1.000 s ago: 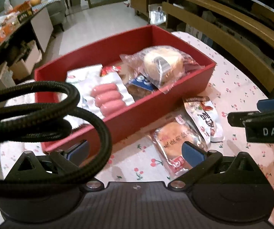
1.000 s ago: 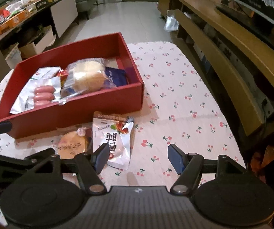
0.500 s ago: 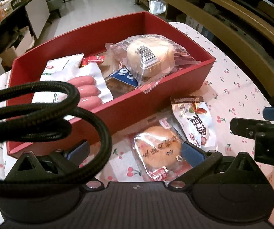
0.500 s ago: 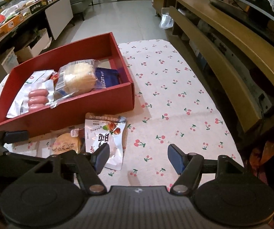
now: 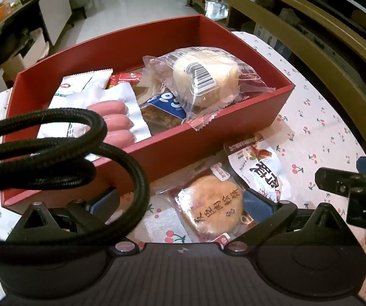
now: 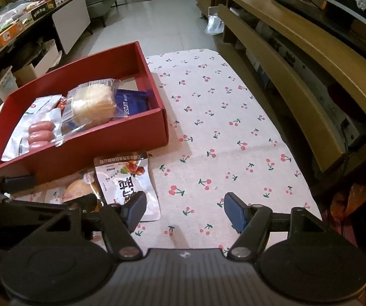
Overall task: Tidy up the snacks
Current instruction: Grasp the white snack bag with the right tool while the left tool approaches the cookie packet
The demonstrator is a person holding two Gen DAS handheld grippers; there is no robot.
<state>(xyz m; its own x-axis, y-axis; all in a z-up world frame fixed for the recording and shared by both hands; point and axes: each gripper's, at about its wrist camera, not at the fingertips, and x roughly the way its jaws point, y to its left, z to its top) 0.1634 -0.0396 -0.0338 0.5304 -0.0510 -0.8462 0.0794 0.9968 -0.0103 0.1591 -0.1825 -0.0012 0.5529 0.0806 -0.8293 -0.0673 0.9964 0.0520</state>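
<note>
The left gripper (image 5: 180, 201), jaws spread around the round pastry pack (image 5: 215, 204), has two packs left outside the red box (image 5: 172, 150), several already inside.

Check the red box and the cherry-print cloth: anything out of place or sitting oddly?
Two packets lie outside the red cardboard box on the cherry-print tablecloth: a clear-wrapped round golden cake and a white foil snack pouch. The clear-wrapped pale bun overhangs the box's front wall.
</note>
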